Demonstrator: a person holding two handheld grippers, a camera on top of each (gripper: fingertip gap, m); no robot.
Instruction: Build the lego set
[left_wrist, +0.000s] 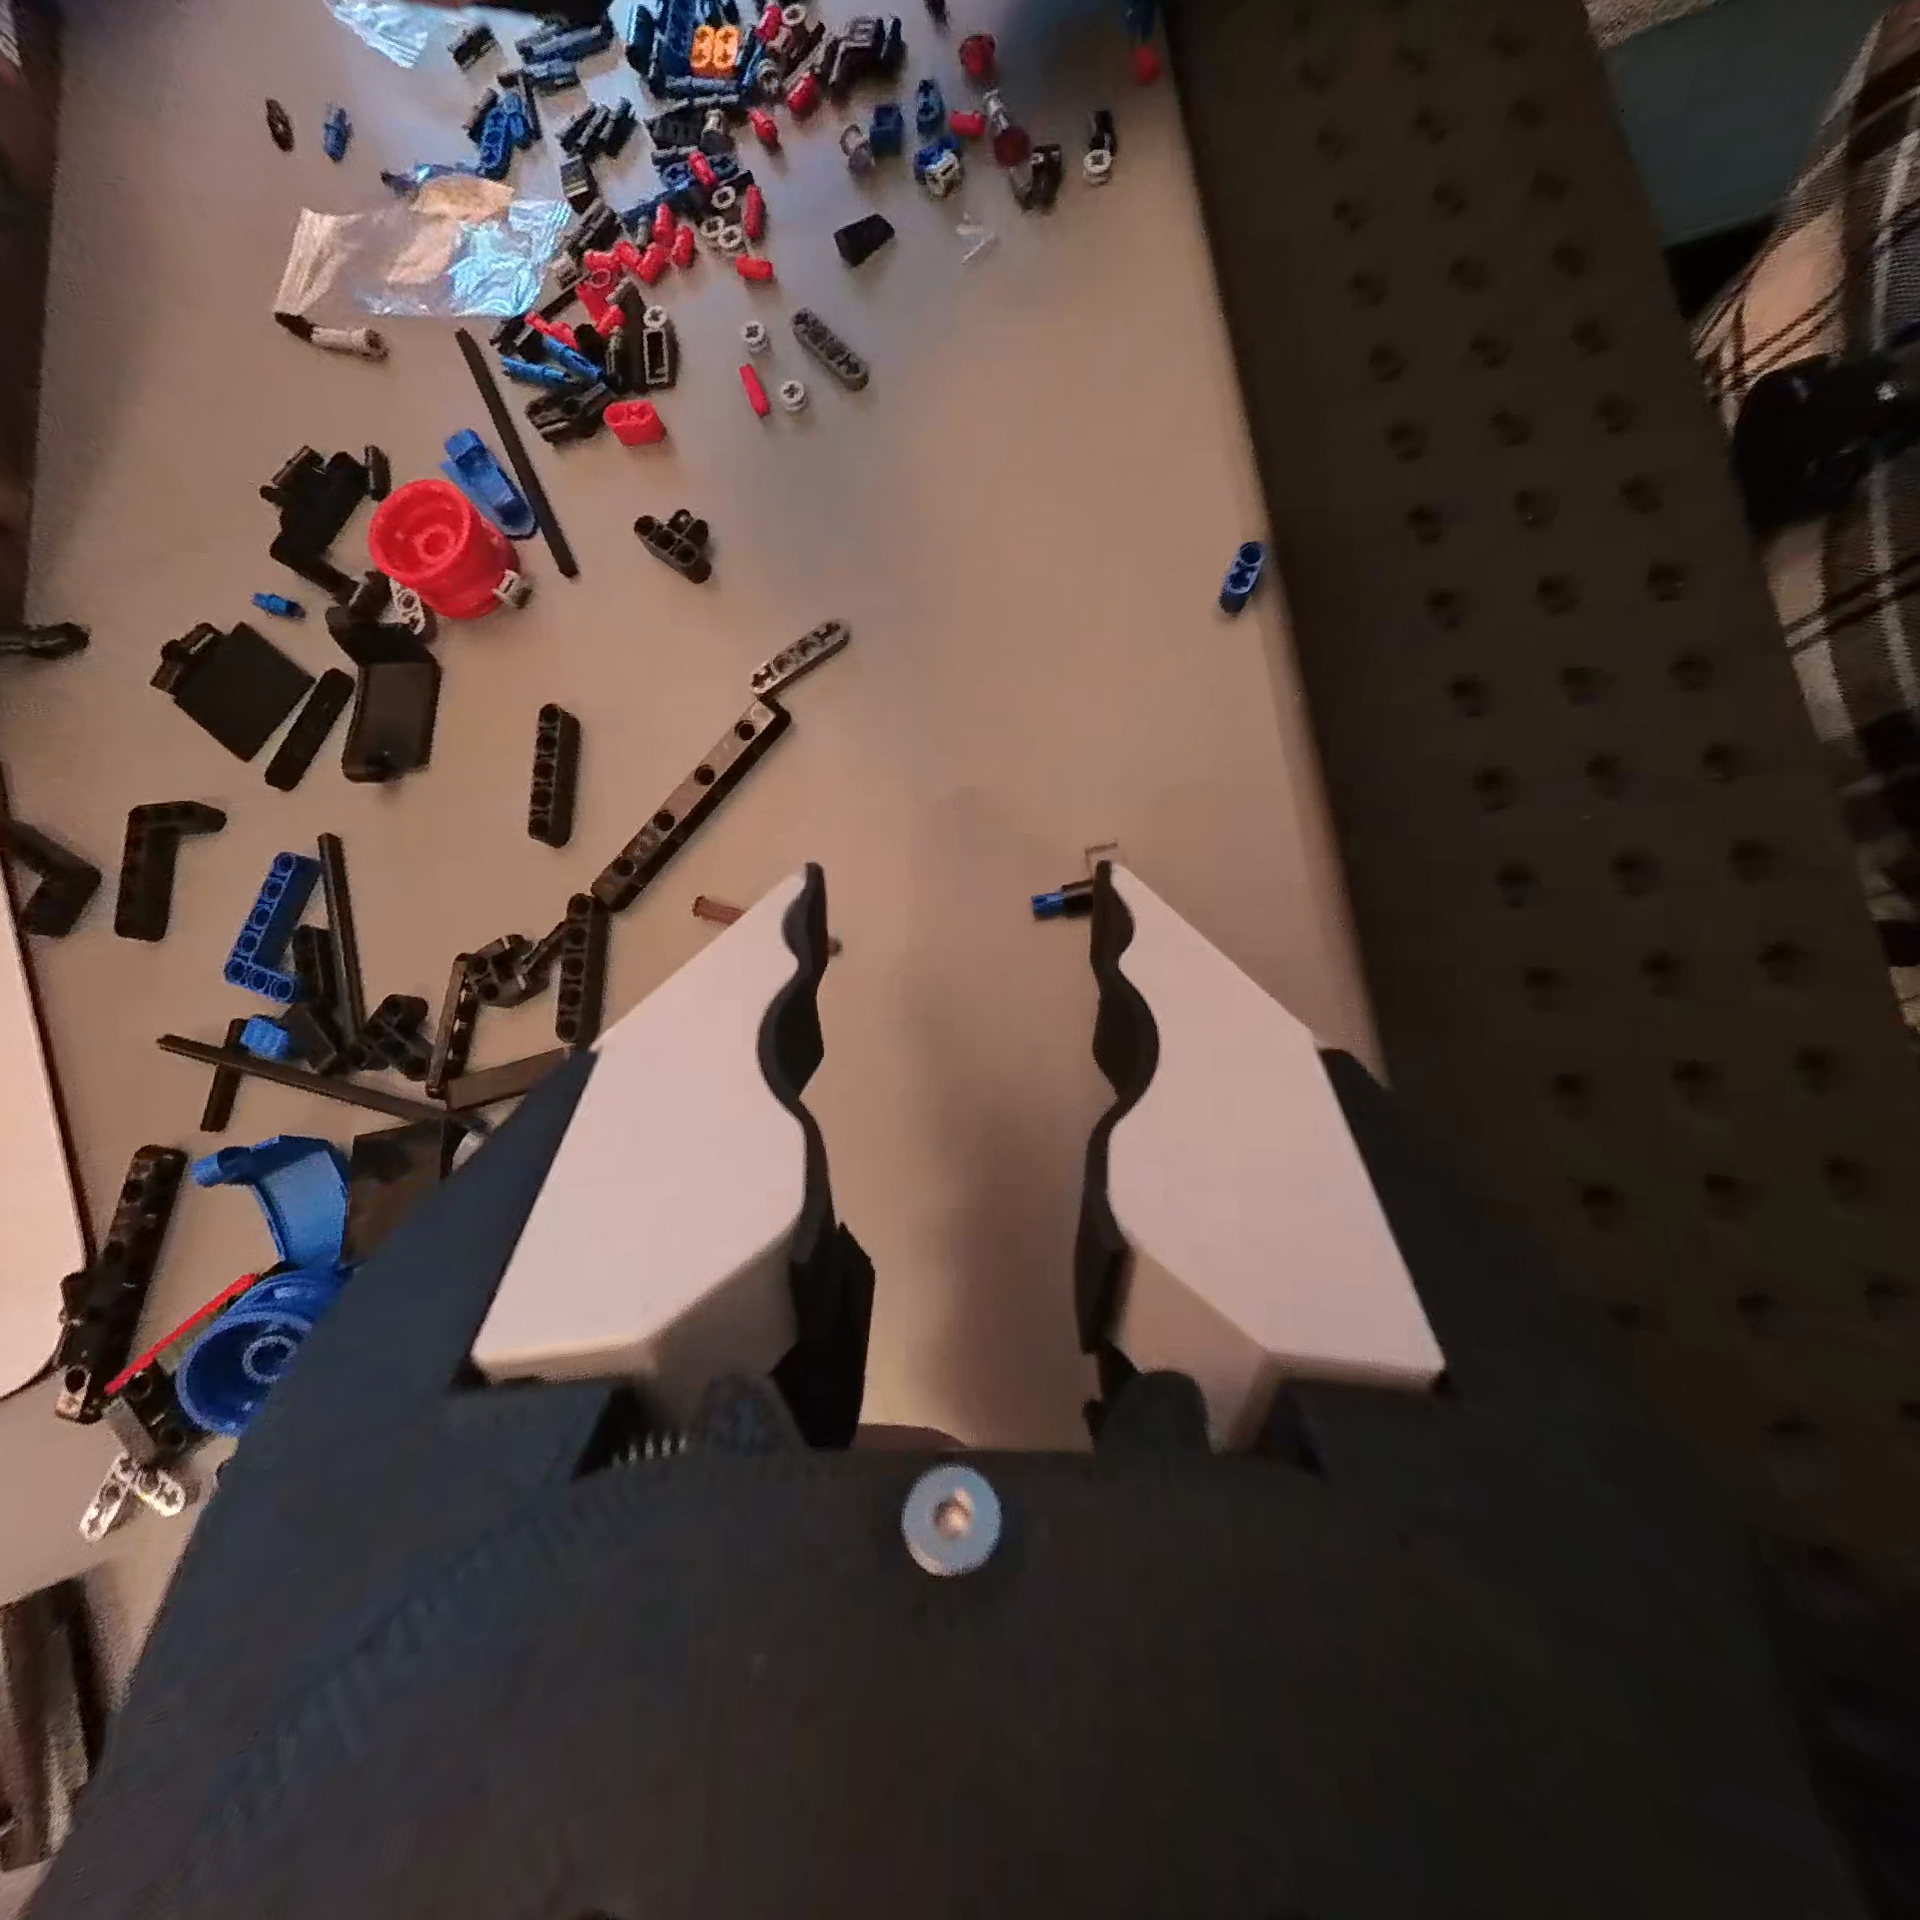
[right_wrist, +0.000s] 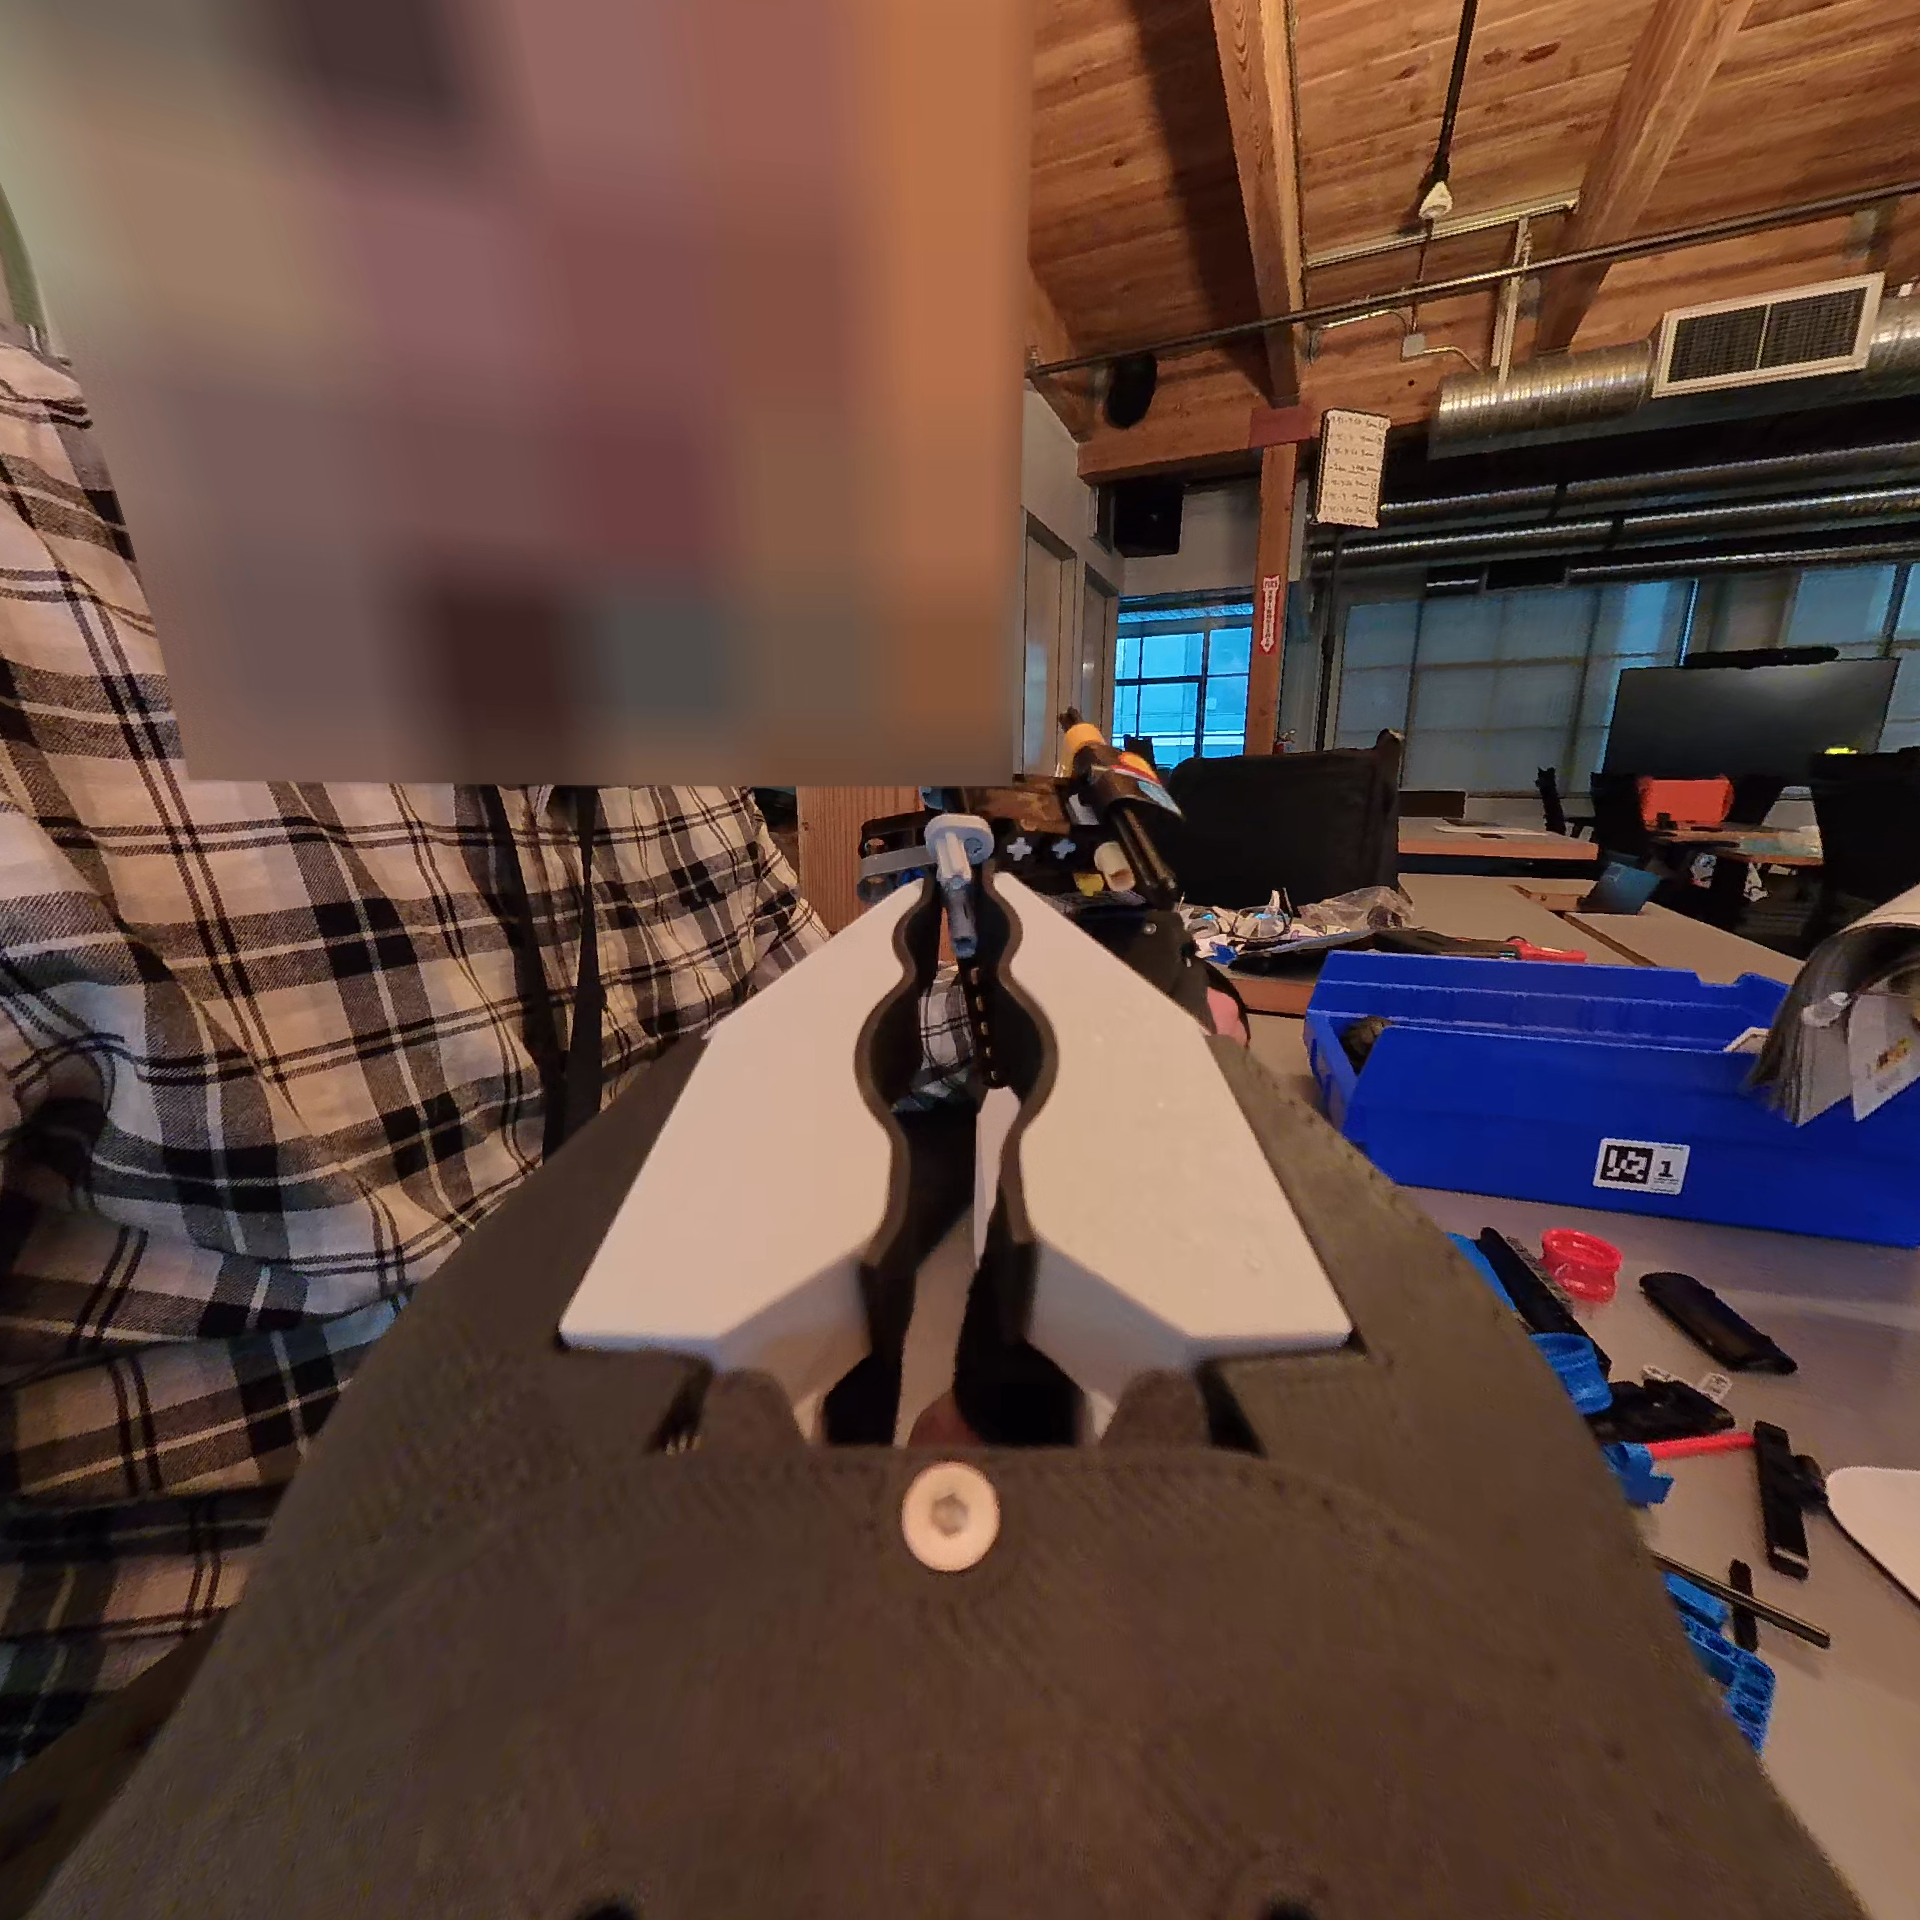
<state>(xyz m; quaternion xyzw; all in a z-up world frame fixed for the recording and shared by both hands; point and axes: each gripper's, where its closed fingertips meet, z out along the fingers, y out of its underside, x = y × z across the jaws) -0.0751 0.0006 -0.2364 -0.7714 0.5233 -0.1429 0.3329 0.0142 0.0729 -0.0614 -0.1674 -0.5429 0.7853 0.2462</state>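
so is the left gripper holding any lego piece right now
No, the left gripper is open with only bare table between its fingers, and the small blue pin lies beside one tip.

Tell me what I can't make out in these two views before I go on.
- Right wrist view: the small lego assembly clamped in the right gripper is mostly hidden between the fingers.
- Right wrist view: blue bin contents sit behind its wall.
- Left wrist view: the left gripper body covers a blue wheel hub; the far pile is too small and blurred.
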